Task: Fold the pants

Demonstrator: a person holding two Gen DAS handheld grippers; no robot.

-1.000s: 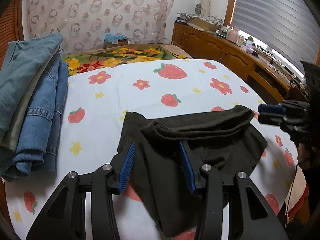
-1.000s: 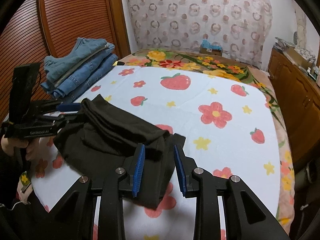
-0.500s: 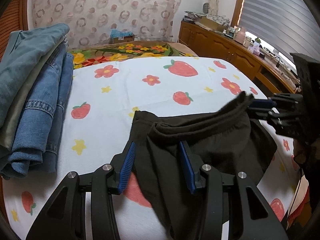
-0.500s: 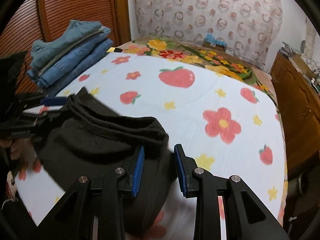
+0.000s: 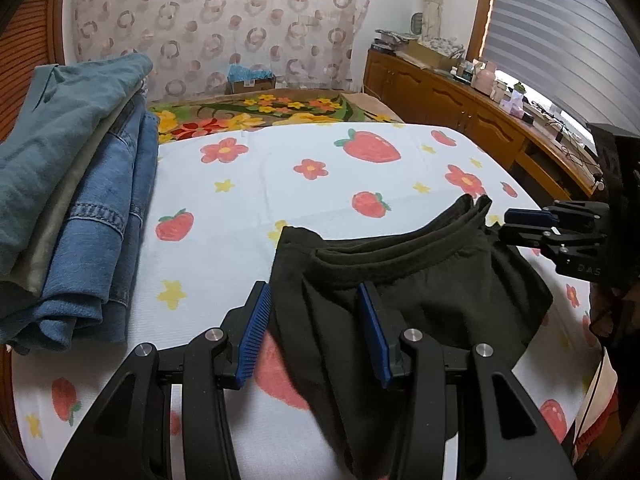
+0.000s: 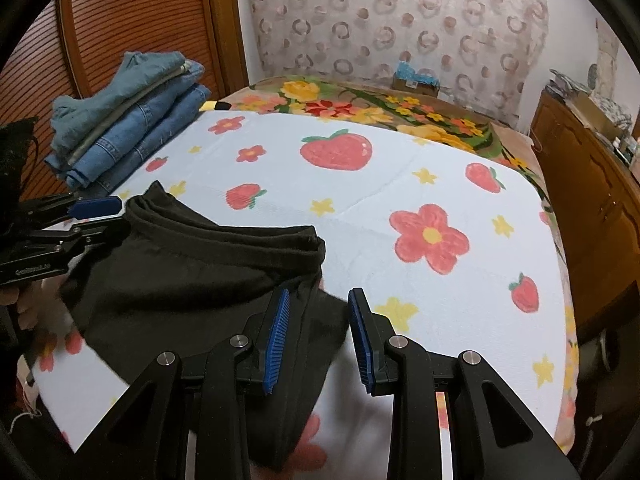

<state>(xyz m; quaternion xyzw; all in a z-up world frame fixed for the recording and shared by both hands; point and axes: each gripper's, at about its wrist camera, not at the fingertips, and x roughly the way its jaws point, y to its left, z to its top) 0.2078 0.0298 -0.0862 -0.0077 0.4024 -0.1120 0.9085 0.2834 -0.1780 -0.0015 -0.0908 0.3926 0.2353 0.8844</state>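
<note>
Black pants (image 5: 420, 280) (image 6: 180, 272) lie on the strawberry-print sheet (image 5: 320, 184), waistband toward the far side and a leg running back under both grippers. My left gripper (image 5: 312, 292) stands open over the pants' left part, with cloth lying loose between its blue pads. In the right wrist view the left gripper (image 6: 120, 214) sits at the waistband's left end. My right gripper (image 6: 319, 294) is open too, straddling the pants' right edge. From the left wrist view the right gripper (image 5: 503, 224) is just beside the waistband's raised right end.
A stack of folded jeans (image 5: 80, 208) (image 6: 132, 120) sits at the left side of the bed. A floral blanket (image 5: 260, 112) and a cardboard box (image 5: 250, 80) lie at the far end. Wooden cabinets (image 5: 460, 108) run along the right, ribbed wooden doors (image 6: 132, 20) on the left.
The right gripper has come in toward the waistband's right end, and that end now bunches up higher. The left gripper has stayed where it was.
</note>
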